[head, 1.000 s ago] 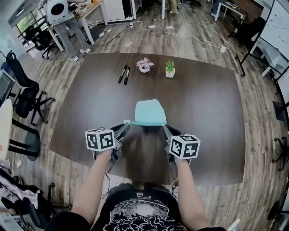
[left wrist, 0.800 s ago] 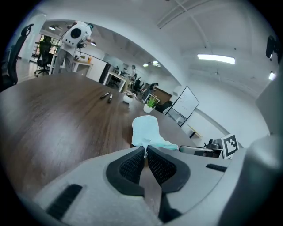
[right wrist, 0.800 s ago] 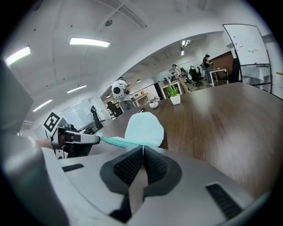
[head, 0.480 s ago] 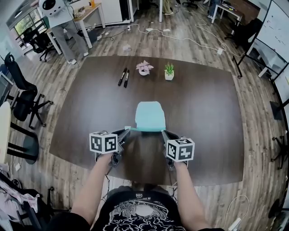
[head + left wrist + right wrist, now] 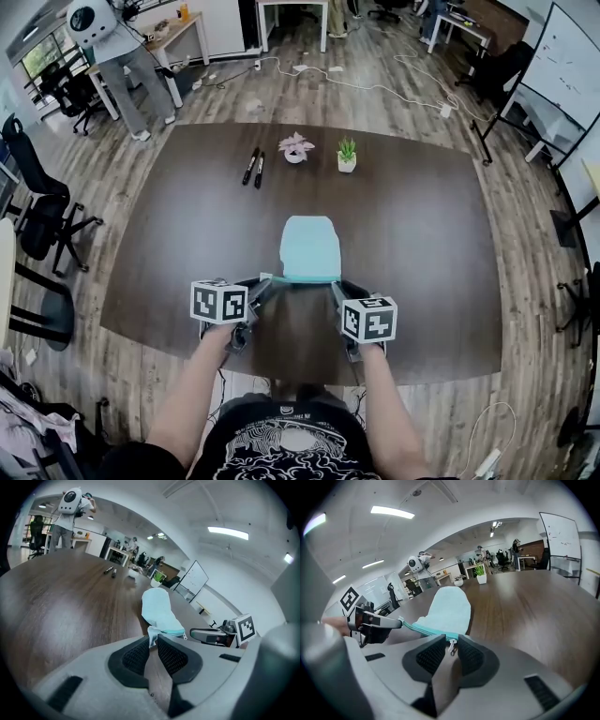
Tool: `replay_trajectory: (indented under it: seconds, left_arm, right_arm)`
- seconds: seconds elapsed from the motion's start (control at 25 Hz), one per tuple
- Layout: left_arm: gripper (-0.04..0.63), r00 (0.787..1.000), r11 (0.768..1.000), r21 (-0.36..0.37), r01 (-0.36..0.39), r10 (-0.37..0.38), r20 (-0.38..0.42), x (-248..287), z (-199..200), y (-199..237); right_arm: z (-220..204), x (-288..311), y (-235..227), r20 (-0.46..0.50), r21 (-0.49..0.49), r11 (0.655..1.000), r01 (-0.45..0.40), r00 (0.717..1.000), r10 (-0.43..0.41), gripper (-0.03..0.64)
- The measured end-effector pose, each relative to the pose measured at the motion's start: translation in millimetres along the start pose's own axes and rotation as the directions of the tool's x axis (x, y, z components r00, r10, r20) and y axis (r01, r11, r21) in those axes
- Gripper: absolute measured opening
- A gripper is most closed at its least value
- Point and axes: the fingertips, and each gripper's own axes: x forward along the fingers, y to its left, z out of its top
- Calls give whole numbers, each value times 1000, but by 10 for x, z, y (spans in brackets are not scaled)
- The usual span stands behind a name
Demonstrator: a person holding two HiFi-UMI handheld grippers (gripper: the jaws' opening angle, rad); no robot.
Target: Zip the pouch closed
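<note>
On the dark wooden table (image 5: 422, 225), the pale blue pouch (image 5: 310, 248) lies flat about midway across. Its length runs away from me and its zipper end is toward me. My left gripper (image 5: 261, 286) is pressed together on the cloth tab (image 5: 152, 634) at the pouch's near left corner. My right gripper (image 5: 337, 288) sits at the near right corner. Its jaws have just been opening, and the small zipper pull (image 5: 451, 648) hangs between the pads with a little gap on either side. The teal zipper (image 5: 424, 630) runs from that pull across to my left gripper.

Toward the far edge, two markers (image 5: 254, 167) lie side by side, with a pink plant (image 5: 295, 147) and a green plant (image 5: 347, 155) in small white pots beside them, all well apart from the pouch. Bare tabletop spreads wide to the left and right of the pouch, and the near edge lies under my forearms.

Around the table is a plank floor (image 5: 525, 281). Office chairs (image 5: 37, 202) stand to the left and a whiteboard (image 5: 562, 66) to the right. A cable (image 5: 375, 89) trails beyond the far edge, and a person (image 5: 122, 66) stands by a desk at far left.
</note>
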Motion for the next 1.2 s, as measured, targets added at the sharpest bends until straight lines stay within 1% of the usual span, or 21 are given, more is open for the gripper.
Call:
replay_trajectory:
  seconds: [0.04, 0.08, 0.12, 0.16, 0.28, 0.44, 0.6, 0.76, 0.96, 1.08, 1.2]
  left_arm:
    - [32, 1000, 1000, 1, 0, 0, -3, 1, -16, 6]
    - [59, 1000, 1000, 2, 0, 0, -6, 0, -33, 13]
    - [105, 1000, 1000, 3, 1, -1, -10, -4, -50, 19]
    - [133, 1000, 1000, 5, 1, -1, -14, -11, -64, 26]
    - [141, 1000, 1000, 19, -19, 19, -11, -50, -67, 61]
    - [150, 998, 996, 68, -54, 53, 20, -170, 32, 87]
    - [150, 995, 989, 126, -77, 68, 78, -341, 285, 62]
    - [150, 989, 977, 193, -86, 61, 136, -483, 594, -63]
    - [150, 975, 955, 272, -121, 63, 211, -748, 995, -199]
    - [149, 961, 940, 300, -161, 81, 264, -915, 1203, -229]
    - [149, 948, 930, 318, -183, 82, 306, -1059, 1389, -272]
  right_arm:
    - [-4, -5, 2, 2, 1, 1000, 4, 1000, -4, 78]
    - [-7, -10, 6, 5, 2, 1000, 8, 1000, -8, 78]
    - [-9, -16, 15, 7, 3, 1000, 11, 1000, -11, 78]
    - [-9, -24, 26, 10, 3, 1000, 14, 1000, -14, 78]
    - [24, -55, 58, 21, 0, 1000, 22, 1000, -22, 78]
    - [131, -128, 95, 44, -3, 999, 38, 998, -38, 78]
    - [357, -251, 152, 80, -22, 998, 57, 995, -55, 78]
    - [624, -401, 192, 127, -53, 995, 83, 989, -76, 78]
    - [996, -653, 231, 214, -68, 989, 129, 971, -112, 61]
    - [1184, -813, 258, 256, -81, 985, 153, 958, -127, 53]
    - [1358, -975, 285, 304, -96, 979, 177, 942, -141, 43]
